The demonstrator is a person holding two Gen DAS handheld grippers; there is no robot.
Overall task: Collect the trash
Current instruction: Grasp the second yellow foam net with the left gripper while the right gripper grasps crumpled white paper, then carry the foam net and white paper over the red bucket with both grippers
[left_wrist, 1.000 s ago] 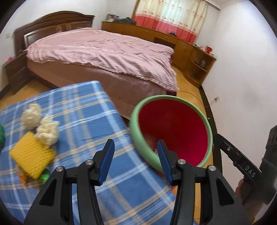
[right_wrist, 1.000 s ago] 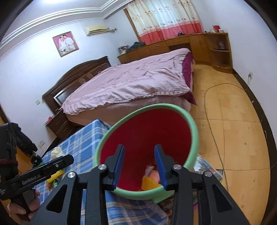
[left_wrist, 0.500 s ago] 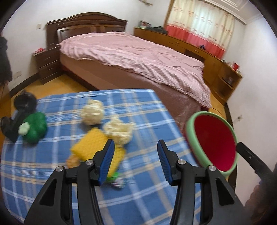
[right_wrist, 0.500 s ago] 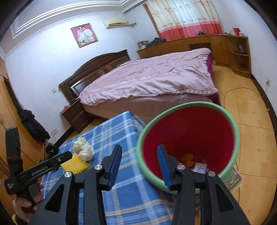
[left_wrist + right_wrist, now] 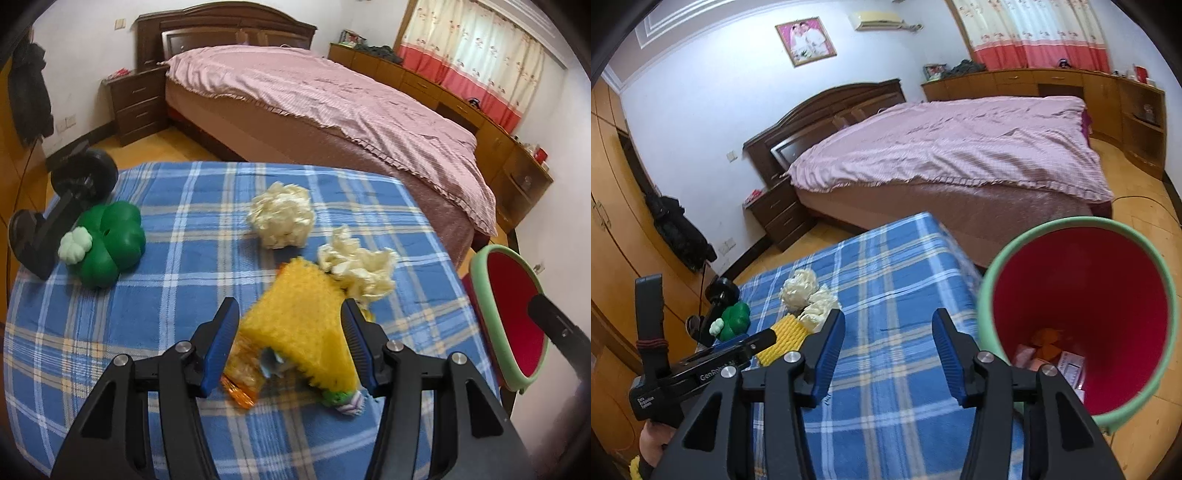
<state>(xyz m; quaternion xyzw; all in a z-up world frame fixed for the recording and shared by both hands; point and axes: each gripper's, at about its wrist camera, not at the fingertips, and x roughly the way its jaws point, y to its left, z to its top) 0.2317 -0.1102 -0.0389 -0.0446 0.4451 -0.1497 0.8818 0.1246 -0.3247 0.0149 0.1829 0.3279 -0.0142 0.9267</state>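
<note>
My left gripper [image 5: 290,341] is open, its jaws on either side of a yellow sponge [image 5: 304,332] that lies on the blue plaid tablecloth [image 5: 184,258]. An orange wrapper [image 5: 240,386] and a small green scrap [image 5: 338,397] lie under the sponge. Two crumpled cream paper balls [image 5: 282,219] [image 5: 360,266] lie just beyond. The green bin with a red inside [image 5: 1078,343] stands off the table's right edge and holds some trash at the bottom. My right gripper [image 5: 888,352] is open and empty above the cloth, left of the bin.
A green clover-shaped toy [image 5: 107,240] and a black stand [image 5: 55,214] sit at the table's left. A bed with a pink cover [image 5: 332,99] lies beyond the table. The left gripper's body [image 5: 701,365] shows at the left of the right wrist view.
My left gripper swung left from the bin and came down over the yellow sponge. My right gripper moved left, away from over the bin. Both stayed open.
</note>
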